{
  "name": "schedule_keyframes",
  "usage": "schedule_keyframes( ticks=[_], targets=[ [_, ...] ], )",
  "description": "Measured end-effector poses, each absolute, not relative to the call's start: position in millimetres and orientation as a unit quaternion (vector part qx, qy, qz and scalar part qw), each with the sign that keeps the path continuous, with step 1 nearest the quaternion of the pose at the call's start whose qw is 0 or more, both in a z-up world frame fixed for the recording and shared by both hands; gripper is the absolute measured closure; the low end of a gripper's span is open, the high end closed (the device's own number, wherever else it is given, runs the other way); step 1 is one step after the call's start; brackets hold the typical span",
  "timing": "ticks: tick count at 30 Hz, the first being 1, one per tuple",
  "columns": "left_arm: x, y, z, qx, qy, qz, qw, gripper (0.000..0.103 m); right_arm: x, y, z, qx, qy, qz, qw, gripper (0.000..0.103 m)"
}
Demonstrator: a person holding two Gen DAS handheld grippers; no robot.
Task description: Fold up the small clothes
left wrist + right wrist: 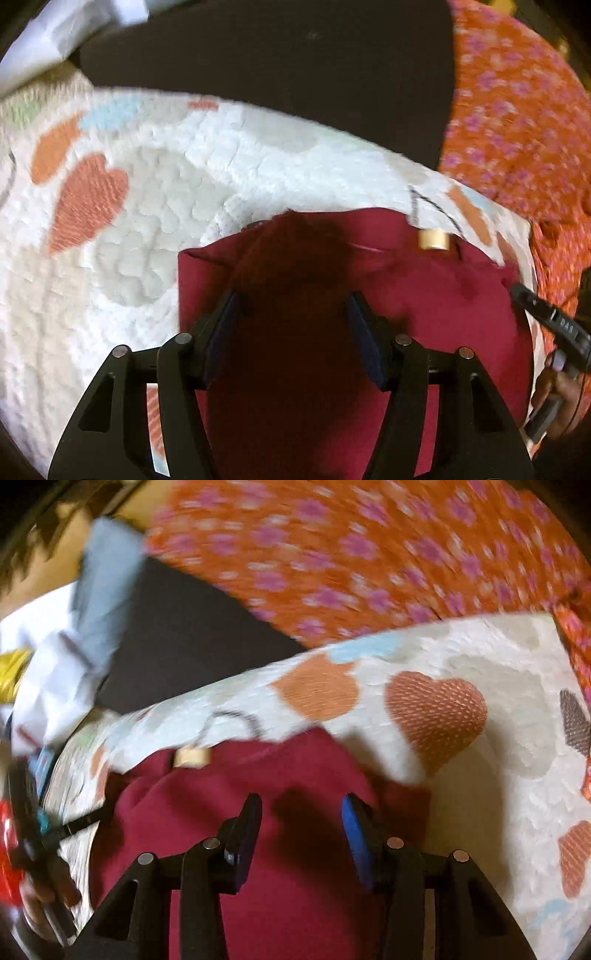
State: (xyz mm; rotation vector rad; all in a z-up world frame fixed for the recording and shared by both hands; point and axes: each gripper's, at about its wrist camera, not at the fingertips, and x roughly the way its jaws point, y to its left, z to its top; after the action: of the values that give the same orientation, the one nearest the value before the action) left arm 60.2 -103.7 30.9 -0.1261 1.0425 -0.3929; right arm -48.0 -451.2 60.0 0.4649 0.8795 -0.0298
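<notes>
Both the left hand-held gripper (pixel 295 306) and the right hand-held gripper (pixel 301 812) hover part-open and empty over the maroon garment (pixel 424 302), so the next fold probably calls for pinching an edge ahead of them.

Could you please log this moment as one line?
left tool: open, empty | right tool: open, empty | both above maroon cloth | cloth on heart blanket
</notes>
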Motion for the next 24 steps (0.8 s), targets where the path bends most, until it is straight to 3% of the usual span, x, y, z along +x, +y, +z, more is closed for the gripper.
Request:
schedule_keyframes(
  ticks=[10, 14, 16, 17, 24],
  targets=[
    [42.0, -82.9, 57.6, -0.048, 0.458, -0.184, 0.868, 0.043, -73.4, -439.7, 98.2, 0.152, 0.390, -0.038, 0.908, 0.059],
    [39.5, -80.4, 50.4, -0.054, 0.459, -0.169, 0.871, 0.043, -64.8, -439.8, 87.2, 0.129, 0.418, -0.059, 0.897, 0.059],
    [44.3, -84.3, 39.7, -0.046, 0.473, -0.150, 0.867, 0.043, -55.1, -440.2, 74.8, 0.129, 0.433, -0.071, 0.889, 0.062],
    [46.3, -84.0, 35.1, -0.046, 0.478, -0.144, 0.865, 0.043, -49.5, -439.9, 66.8, 0.119, 0.440, -0.087, 0.886, 0.070],
    [47.3, -83.2, 29.0, -0.043, 0.482, -0.141, 0.864, 0.043, -44.6, -441.7, 68.2, 0.119, 0.435, -0.117, 0.885, 0.070]
  ],
)
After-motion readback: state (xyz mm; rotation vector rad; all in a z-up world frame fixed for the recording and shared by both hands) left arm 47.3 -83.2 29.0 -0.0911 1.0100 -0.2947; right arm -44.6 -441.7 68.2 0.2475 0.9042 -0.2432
